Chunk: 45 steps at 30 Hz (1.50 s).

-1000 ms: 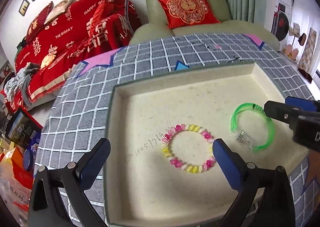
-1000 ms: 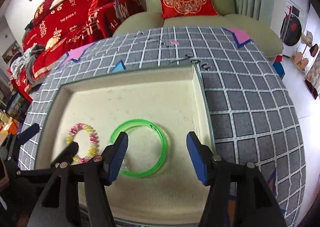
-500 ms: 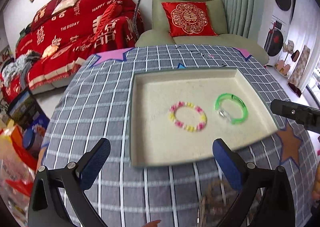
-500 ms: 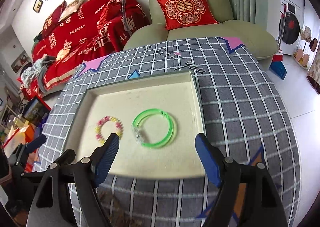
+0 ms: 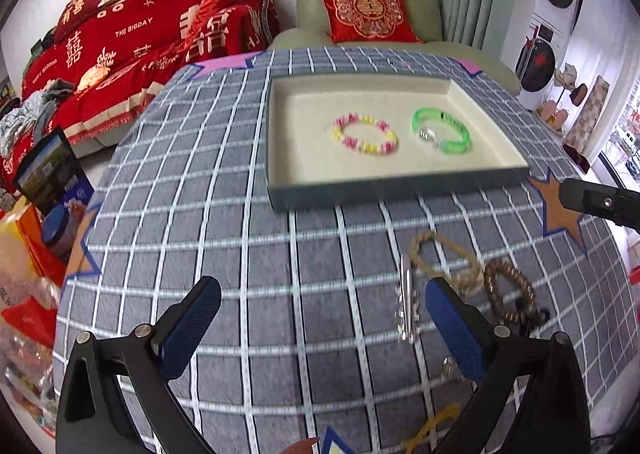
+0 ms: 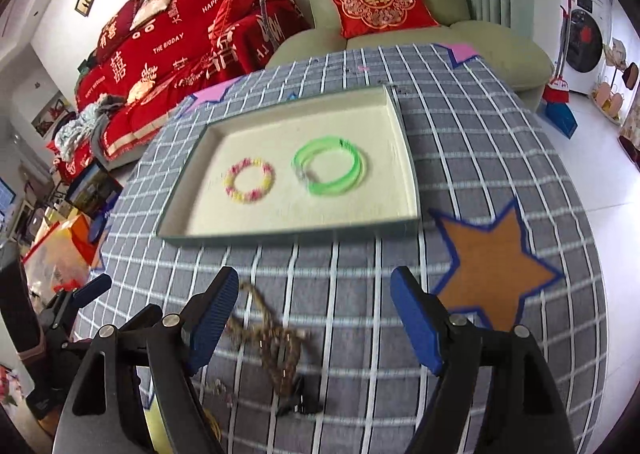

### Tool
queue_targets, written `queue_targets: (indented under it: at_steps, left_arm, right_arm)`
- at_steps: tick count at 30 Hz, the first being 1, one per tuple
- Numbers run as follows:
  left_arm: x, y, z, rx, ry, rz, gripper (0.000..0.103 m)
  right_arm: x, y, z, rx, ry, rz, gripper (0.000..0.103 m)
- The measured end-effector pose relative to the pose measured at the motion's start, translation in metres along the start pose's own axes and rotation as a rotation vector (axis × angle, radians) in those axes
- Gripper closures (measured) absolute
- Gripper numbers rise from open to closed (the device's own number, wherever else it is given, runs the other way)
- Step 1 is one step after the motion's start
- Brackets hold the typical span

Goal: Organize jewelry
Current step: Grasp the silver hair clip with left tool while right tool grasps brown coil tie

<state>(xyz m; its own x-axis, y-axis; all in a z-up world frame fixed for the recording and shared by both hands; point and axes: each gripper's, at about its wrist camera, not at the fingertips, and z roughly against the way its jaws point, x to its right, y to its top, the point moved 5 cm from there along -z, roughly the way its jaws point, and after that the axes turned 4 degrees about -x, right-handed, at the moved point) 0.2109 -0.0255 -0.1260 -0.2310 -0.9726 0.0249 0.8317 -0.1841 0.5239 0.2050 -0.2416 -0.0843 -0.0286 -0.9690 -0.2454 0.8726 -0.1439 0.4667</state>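
Upper centre, tray (image 5: pixel 400 189) holds two bracelets (image 5: pixel 364 133); several pieces (image 5: pixel 472 274) left on cloth; both grippers (image 5: pixel 320 330) (image 6: pixel 314 324) spread, empty.

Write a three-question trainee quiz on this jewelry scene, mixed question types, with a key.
1. True or false: the green bangle lies inside the tray.
2. Multiple choice: the pink and yellow bead bracelet lies A) on the cloth, B) in the tray, C) in a gripper.
3. Fill in: the left gripper and right gripper are both ____.

Key: 1 true; 2 B; 3 open.
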Motion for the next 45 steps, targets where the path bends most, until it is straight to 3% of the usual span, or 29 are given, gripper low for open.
queue_targets:
  at_steps: [11,28,33,37,45]
  left_arm:
    - [0.01,-0.023,-0.016,-0.065,0.001,-0.013,0.0]
    - [0.018,-0.021,-0.046,-0.127,0.0,-0.028,0.0]
    - [0.022,-0.018,-0.05,-0.135,0.009,-0.035,0.0]
    - [0.022,-0.017,-0.051,-0.136,0.015,-0.043,0.0]
    - [0.028,-0.014,-0.05,-0.124,0.053,-0.057,0.0]
  right_arm:
    - [0.003,-0.043,-0.007,-0.066,0.0,-0.015,0.022]
    - [-0.003,-0.055,-0.035,-0.154,0.035,-0.031,0.023]
    - [-0.004,-0.056,-0.045,-0.184,0.042,-0.026,0.032]
    - [-0.003,-0.057,-0.053,-0.208,0.052,-0.033,0.049]
    - [-0.01,-0.058,-0.057,-0.219,0.025,0.029,0.062]
